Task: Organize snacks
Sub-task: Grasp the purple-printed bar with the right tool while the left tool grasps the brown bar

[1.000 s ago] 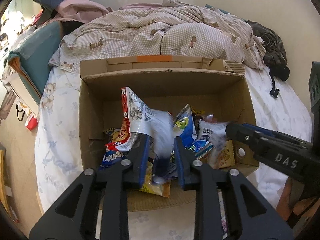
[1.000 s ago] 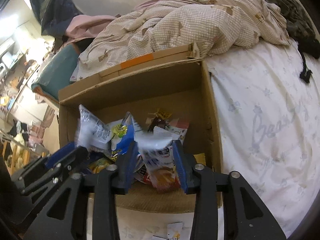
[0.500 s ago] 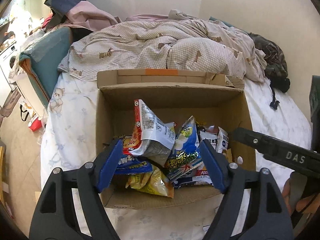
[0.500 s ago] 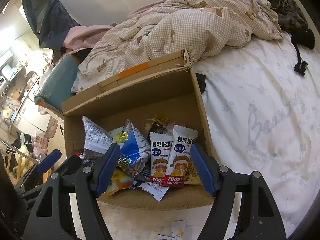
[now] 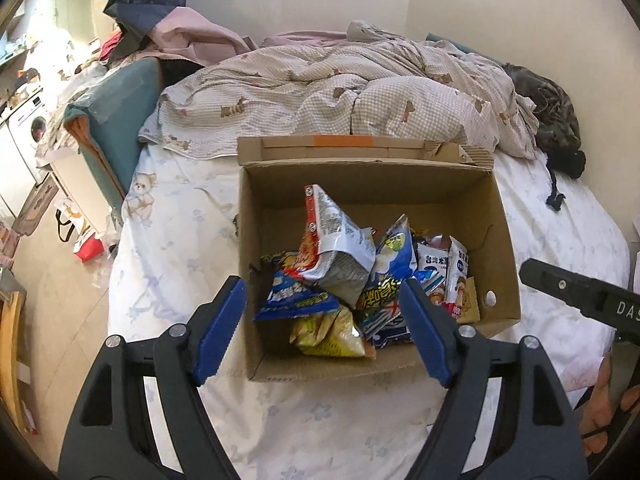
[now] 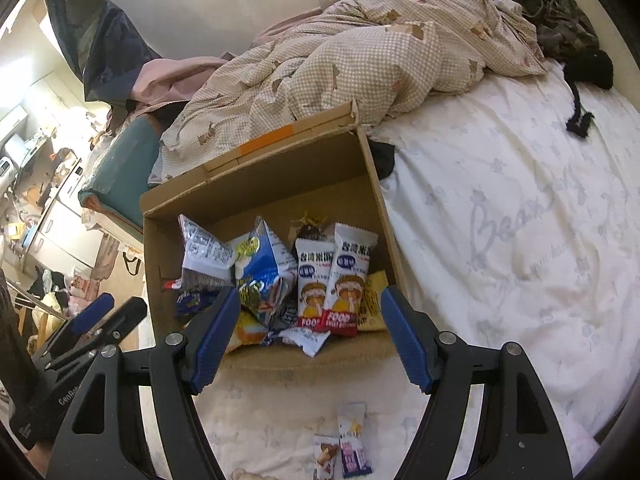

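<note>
A rumpled checked duvet (image 5: 332, 92) with small animal prints is heaped across the far half of the bed (image 5: 168, 248), its edge just behind the back flap of the cardboard box (image 5: 502, 216). A dark knitted garment (image 6: 560, 20) lies at the far right corner of the mattress, and a teal cushion (image 5: 120, 120) stands against the bed's left side. Nothing lies between either gripper and the open top of the box.

The box sits on the white printed sheet with its flaps up, an orange strip of tape on the rear flap. Inside, snack bags are piled loosely toward the near wall: a grey and red packet (image 5: 332, 248) stands tilted against the heap, a blue and white bag (image 6: 260, 264) leans beside it, a yellow bag (image 5: 332, 332) lies at the front, and two white rice-cracker packs (image 6: 336, 276) stand side by side near the right wall. Two more small snack packets (image 6: 344, 448) lie on the sheet outside the box, close in front of the right gripper.

The left gripper (image 5: 320, 328) hangs over the near edge of the box, its jaws standing wide apart after just opening, with nothing between the blue pads; the snack pile lies below and beyond them. The right gripper (image 6: 310, 336) is likewise spread wide, having just opened, its pads empty, with the rice-cracker packs in the box past them. A hand (image 5: 600, 412) shows at the lower right of the left view.
</note>
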Available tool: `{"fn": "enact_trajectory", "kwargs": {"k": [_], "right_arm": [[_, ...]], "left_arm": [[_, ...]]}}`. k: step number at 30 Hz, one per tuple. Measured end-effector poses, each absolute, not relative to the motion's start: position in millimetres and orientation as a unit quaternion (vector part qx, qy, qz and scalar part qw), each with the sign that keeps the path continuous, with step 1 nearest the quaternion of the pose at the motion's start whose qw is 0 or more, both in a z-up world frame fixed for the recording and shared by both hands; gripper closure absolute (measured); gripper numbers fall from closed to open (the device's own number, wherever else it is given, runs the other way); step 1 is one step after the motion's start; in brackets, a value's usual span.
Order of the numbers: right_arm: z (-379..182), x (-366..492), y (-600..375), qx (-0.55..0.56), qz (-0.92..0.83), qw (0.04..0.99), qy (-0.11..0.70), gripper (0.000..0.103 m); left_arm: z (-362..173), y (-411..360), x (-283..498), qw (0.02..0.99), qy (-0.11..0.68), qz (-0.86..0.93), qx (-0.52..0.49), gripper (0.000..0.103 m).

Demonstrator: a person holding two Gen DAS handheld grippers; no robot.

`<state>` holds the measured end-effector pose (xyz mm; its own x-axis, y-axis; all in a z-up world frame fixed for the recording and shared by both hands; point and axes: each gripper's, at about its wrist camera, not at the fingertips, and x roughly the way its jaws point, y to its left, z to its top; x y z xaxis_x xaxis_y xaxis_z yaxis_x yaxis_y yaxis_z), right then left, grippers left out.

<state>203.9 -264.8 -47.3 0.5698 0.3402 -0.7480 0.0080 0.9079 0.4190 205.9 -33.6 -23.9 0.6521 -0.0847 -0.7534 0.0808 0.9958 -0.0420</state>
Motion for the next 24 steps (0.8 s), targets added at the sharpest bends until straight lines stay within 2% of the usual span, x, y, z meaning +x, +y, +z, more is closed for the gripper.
{"fn": "enact_trajectory", "kwargs": {"k": [10,17,21,22,23,24], "right_arm": [[-64.5,172.7,-262.4,0.197,0.099,0.837,0.501,0.027],[-101.9,155.2,-259.3,0.204,0.103,0.782,0.58,0.027],[-117.0,149.7,-253.8,0.167,0.103,0.765,0.613,0.029],[-124.5,148.7,-253.1,0.166,0.102,0.754,0.628,0.032],[-136.6,147.8,-252.6,0.171,0.101,0.734,0.65,0.043],[-148.9,147.3,-251.9,0.171,0.092,0.716,0.67,0.048]], "left_arm": [[-30.1,-26.8,177.7,0.901,0.432,-0.03,-0.002,0.027],[-48.1,-25.9,161.6,0.88,0.475,-0.021,-0.017,0.027],[-54.9,-28.8,157.0,0.872,0.488,-0.025,-0.015,0.027],[-55.6,-28.7,156.6,0.872,0.489,-0.025,-0.014,0.027],[-56.4,-29.2,156.9,0.871,0.491,-0.025,-0.013,0.027],[-57.3,-29.3,157.5,0.869,0.493,-0.025,-0.015,0.027]]}}
